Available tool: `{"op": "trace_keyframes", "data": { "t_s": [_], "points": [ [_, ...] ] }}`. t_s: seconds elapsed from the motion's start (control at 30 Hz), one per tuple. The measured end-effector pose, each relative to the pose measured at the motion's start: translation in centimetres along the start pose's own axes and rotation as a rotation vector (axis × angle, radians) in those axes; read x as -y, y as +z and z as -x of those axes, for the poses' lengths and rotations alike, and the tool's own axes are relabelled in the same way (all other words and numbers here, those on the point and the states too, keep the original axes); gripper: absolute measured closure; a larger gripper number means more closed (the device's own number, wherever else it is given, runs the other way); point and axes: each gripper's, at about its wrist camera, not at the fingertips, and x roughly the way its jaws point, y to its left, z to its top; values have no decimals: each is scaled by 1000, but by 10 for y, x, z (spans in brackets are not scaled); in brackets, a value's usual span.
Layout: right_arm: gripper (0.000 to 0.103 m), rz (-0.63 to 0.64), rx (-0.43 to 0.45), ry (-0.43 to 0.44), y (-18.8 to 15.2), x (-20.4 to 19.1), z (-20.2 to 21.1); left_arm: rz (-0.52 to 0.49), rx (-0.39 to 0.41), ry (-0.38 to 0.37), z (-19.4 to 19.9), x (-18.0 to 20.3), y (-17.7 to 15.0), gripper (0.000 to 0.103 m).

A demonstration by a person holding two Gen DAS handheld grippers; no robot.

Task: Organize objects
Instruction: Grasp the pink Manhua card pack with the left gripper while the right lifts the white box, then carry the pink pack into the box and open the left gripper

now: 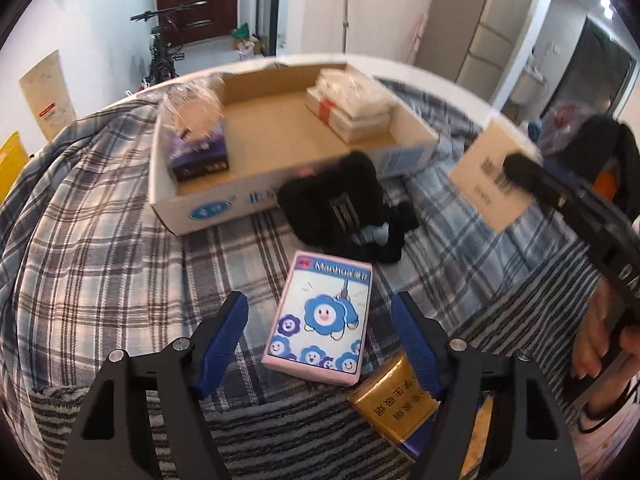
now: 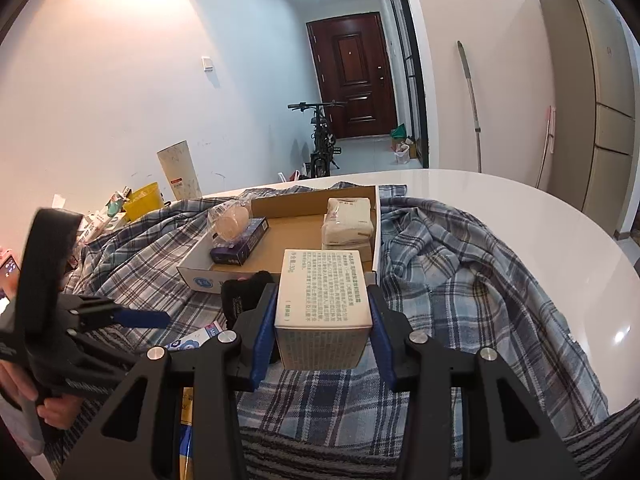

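Observation:
My right gripper (image 2: 323, 316) is shut on a cream box (image 2: 323, 300) with printed text and holds it above the plaid cloth, in front of the cardboard tray (image 2: 200, 278). The box also shows in the left wrist view (image 1: 494, 176), held up at the right. My left gripper (image 1: 320, 320) is open, its fingers either side of a pink card box with blue flower figures (image 1: 322, 322) lying on the cloth. A gold pack (image 1: 394, 394) lies by the right finger. The tray (image 1: 208, 210) holds a purple box (image 1: 198, 160) and white packets (image 1: 348, 104).
A black fabric item (image 1: 340, 208) lies between the tray and the pink box. The plaid cloth (image 2: 460, 264) covers a white round table (image 2: 520, 216). A striped cloth (image 1: 280, 420) lies at the near edge. A bicycle (image 2: 320, 140) and a door stand behind.

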Motion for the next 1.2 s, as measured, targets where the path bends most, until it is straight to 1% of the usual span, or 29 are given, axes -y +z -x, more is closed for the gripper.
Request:
{"op": "trace_keyframes", "data": {
  "t_s": [0.17, 0.23, 0.27, 0.3, 0.33, 0.43, 0.47, 0.57, 0.67, 0.7, 0.77, 0.8, 0.87, 0.9, 0.97, 1.2],
  "points": [
    [61, 2, -4, 8, -1, 0, -1, -11, -79, 7, -18, -1, -2, 27],
    [61, 1, -5, 9, -2, 1, -2, -9, -94, 4, -23, -1, -3, 34],
    [61, -1, -6, 10, -2, 1, -2, -4, -93, 3, -23, -1, -3, 35],
    [61, -3, -6, 10, -2, 1, -2, -2, -88, 1, -22, -1, -2, 43],
    [61, -5, -7, 11, -2, 2, -3, 2, -87, -5, -21, -2, -1, 48],
    [61, -11, -9, 10, -2, 3, -3, 20, -70, -25, -16, -4, 0, 51],
    [61, -12, -9, 9, -3, 4, -4, 20, -55, -22, -13, -4, 0, 51],
    [61, -14, -4, 2, -3, 4, -3, 18, 27, 0, 4, -2, -2, 51],
    [61, -9, 14, -15, -4, 3, -2, 1, 166, 52, 28, 3, -9, 51],
    [61, -5, 22, -23, -5, 3, -1, -14, 224, 73, 34, 5, -12, 51],
    [61, 4, 33, -33, -5, 1, 0, -19, 296, 124, 37, 4, -17, 51],
    [61, 10, 36, -36, -5, 0, 0, -4, 314, 122, 37, 2, -18, 51],
    [61, 23, 40, -40, -6, -2, 0, 25, 330, 76, 40, -5, -18, 51],
    [61, 28, 42, -43, -6, -3, 0, 47, 360, 72, 45, -9, -19, 51],
    [61, 36, 45, -50, -6, -4, 1, 70, 388, 73, 49, -13, -20, 51],
    [61, 43, 41, -66, -6, -5, 0, 76, 386, 116, 51, -11, -18, 51]
  ]
}}
